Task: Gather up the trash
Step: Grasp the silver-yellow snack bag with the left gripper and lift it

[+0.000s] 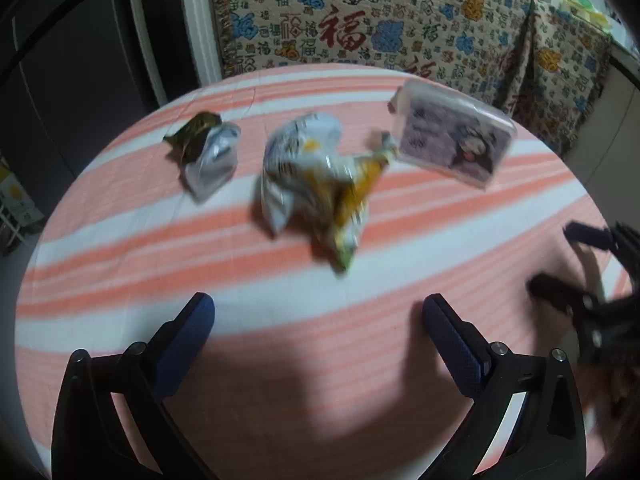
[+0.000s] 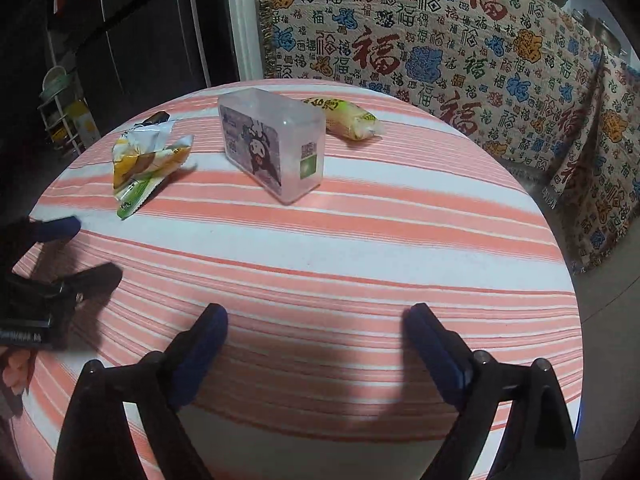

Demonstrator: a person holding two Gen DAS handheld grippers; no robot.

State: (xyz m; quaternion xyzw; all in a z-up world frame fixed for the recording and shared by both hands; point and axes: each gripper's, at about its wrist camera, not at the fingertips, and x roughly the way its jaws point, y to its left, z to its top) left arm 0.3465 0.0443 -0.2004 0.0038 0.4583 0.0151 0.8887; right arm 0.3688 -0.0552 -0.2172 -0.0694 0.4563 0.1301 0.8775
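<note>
Two grippers, both empty. Left gripper [image 1: 318,316]: fingers spread wide, nothing between them, held over the near edge of the worktop [image 1: 240,344]. Right gripper [image 2: 316,324]: fingers likewise apart and bare, over the near stripes; it also shows at 3 o'clock in the left view.

Trash, working outward:
- Crumpled wrapper [image 1: 316,188], white, yellow and green; at 12 o'clock from the left fingers, near, lying loose on the cloth. From the right wrist the same wrapper sits at 10 o'clock.
- Foil wrapper [image 1: 204,152], dark and silver; at 11 o'clock from the left fingers, farther out.
- Yellow packet [image 2: 344,118]; at 12 o'clock from the right fingers, just behind the box.

Clear box [image 2: 272,148]: lidded plastic with a printed label, mid-worktop. Whether it is trash or a container cannot be told.

Backdrop: patterned blanket [image 2: 440,40] beyond the far edge.

Risks, as judged: thin wrappers may slide or flatten under a closing grip, leaving the fingers pinching the cloth. The packet is screened by the box; reaching over could knock the box. Both grippers converging on the middle wrapper could collide.
</note>
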